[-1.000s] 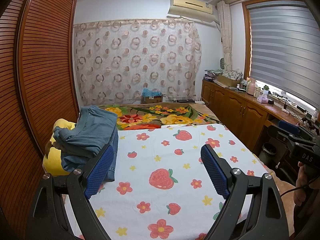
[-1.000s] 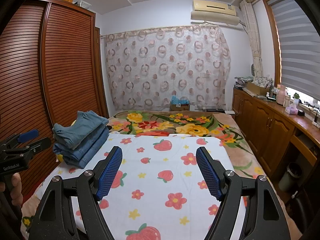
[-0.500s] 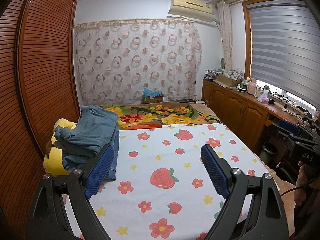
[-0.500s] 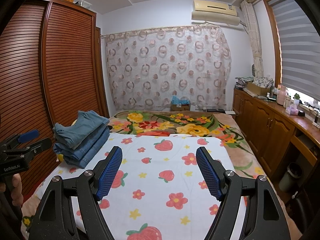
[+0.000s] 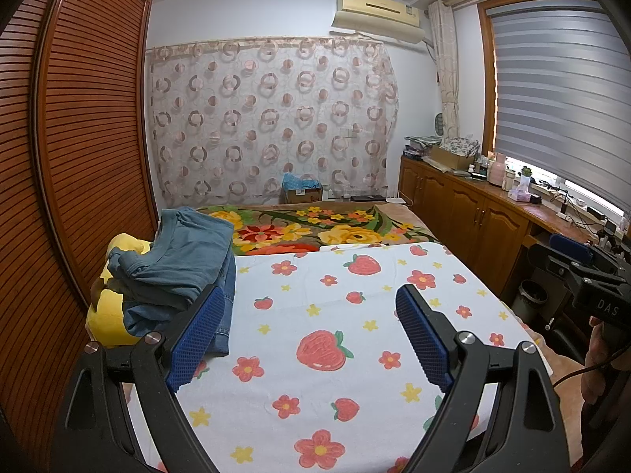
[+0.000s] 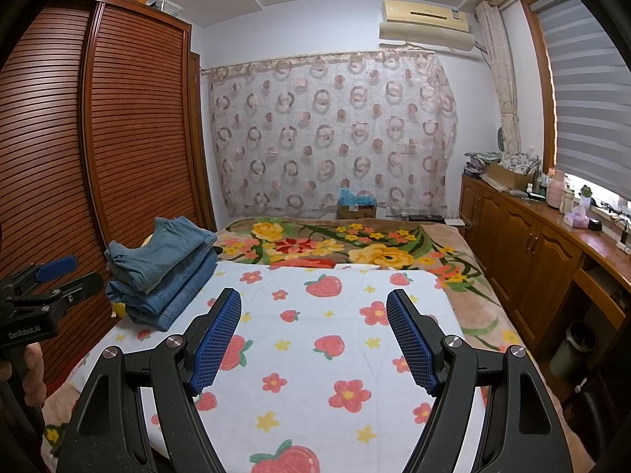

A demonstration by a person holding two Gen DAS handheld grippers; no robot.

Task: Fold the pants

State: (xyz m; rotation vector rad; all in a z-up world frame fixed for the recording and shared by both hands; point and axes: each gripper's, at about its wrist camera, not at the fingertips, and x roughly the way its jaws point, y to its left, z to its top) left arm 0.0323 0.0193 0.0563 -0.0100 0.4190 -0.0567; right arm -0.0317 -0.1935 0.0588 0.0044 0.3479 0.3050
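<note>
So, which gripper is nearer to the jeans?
Left. The left gripper has the jeans just beyond its left finger; the right gripper is farther right, jeans off to its left.

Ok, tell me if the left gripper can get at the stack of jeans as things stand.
Probably yes. The left gripper has its jaws open and empty, and the stack of jeans lies just ahead on its left, with only the strawberry sheet between.

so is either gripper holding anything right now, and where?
Nothing held. Left gripper and right gripper both open over the bed; the jeans pile lies untouched.
</note>
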